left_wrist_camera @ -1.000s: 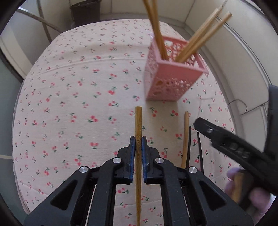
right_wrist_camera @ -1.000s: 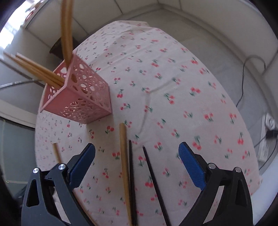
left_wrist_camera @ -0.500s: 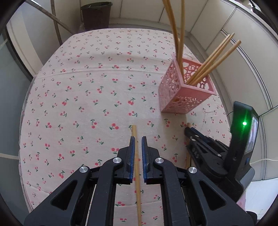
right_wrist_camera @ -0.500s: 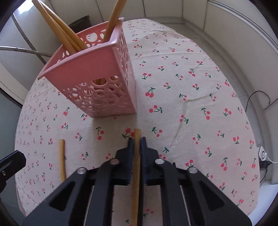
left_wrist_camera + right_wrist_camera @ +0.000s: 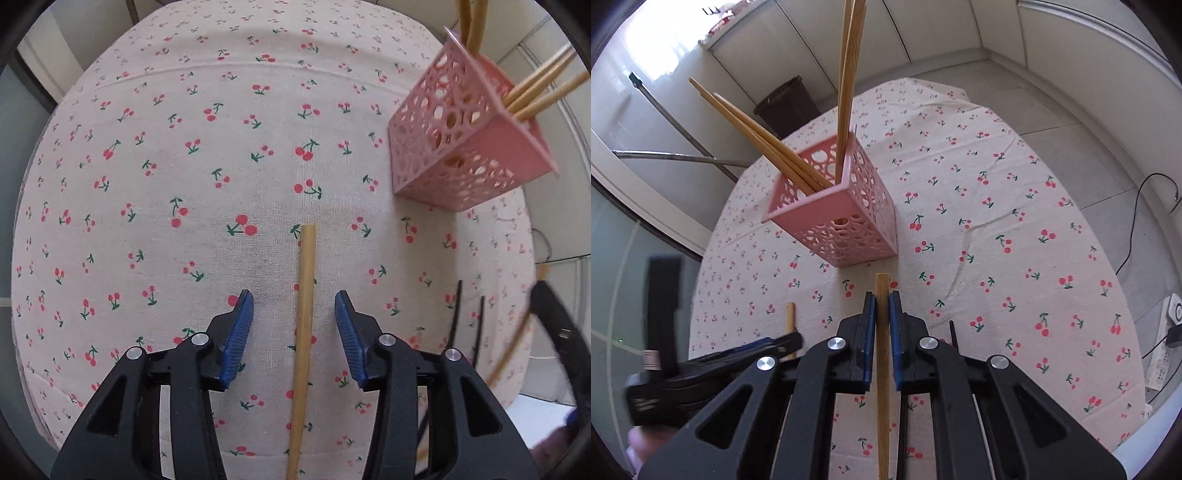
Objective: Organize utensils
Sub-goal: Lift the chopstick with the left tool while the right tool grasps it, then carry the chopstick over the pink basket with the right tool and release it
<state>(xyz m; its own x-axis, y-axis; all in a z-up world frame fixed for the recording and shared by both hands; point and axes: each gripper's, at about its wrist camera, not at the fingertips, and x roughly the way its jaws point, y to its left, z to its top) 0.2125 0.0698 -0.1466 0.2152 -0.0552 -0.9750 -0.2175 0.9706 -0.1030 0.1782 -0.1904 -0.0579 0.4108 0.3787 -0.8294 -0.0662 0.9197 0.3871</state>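
Two grippers in play, both over a round table with a cherry-print tablecloth (image 5: pixel 221 110).

Left gripper (image 5: pixel 294 325): jaws have just been opening, now released. A bamboo chopstick (image 5: pixel 304 314) lies flat on the cloth between the blue pads (image 5: pixel 238 332), touching neither pad, clear gap on both sides. It runs near-to-far, far tip pointing up the table. The same chopstick's tip shows in the right wrist view at left, behind the left gripper's fingers.

Right gripper (image 5: pixel 882 332): clenched on a second bamboo chopstick (image 5: pixel 882 369), pads pressing it on both sides. Its far tip pokes out past the fingertips, just short of the holder. In the left wrist view it's the blurred tan streak at far right, next to the right gripper body.

Pink perforated holder (image 5: pixel 846 218): square, lattice walls, standing on the cloth far of both grippers, to the right in the left wrist view. Several bamboo chopsticks (image 5: pixel 757 144) already stand in it, some leaning left, a pair (image 5: pixel 849 74) near upright.

Two black chopsticks (image 5: pixel 465 325) lie on the cloth right of the released one, side by side, near the table's right edge.

Off the table: dark waste bin (image 5: pixel 786 107) on the floor at the far side, a cable (image 5: pixel 1137 229) on the floor tiles to the right.
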